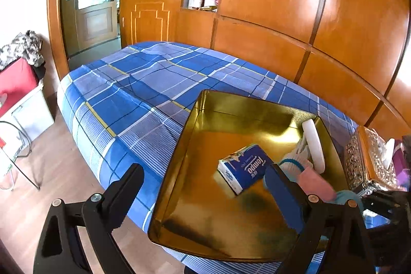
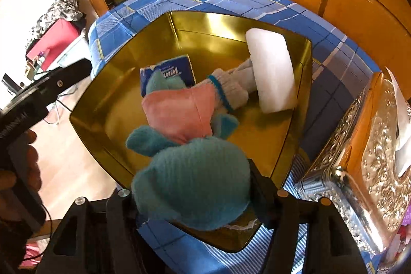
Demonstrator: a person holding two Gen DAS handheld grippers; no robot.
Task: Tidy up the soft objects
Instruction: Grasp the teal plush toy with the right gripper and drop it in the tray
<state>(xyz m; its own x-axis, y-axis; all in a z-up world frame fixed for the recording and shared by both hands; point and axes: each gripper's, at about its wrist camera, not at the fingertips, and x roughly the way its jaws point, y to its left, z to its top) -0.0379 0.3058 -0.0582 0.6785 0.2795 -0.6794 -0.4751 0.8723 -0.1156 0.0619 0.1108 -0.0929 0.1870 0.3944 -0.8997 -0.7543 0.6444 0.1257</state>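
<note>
Teal knitted cloth (image 2: 192, 186), bulky and soft, fills the space between the fingers of our right gripper (image 2: 195, 199); it sits between the two pads, though we cannot tell whether they press on it. A pink cloth (image 2: 177, 112) with teal ends hangs just ahead of these fingers, over the gold tray (image 2: 84, 120).

Inside the tray, beyond the pink cloth, lies a blue tissue pack (image 2: 177, 68), partly hidden. To the right of it a white glove with a blue cuff (image 2: 228, 91) rests against a white oblong pad (image 2: 272, 71) that leans on the tray's right wall.

Our left gripper (image 1: 205, 181) hovers above the tray's near edge with its fingers spread wide and nothing between them. From that view the tissue pack (image 1: 244, 168) lies just ahead of the right finger, and the glove (image 1: 295, 158) and white pad (image 1: 313, 143) sit further right.

The tray rests on a bed with a blue plaid sheet (image 1: 133, 84). To the right of the tray stands an ornate silver tissue box (image 2: 359, 158).
</note>
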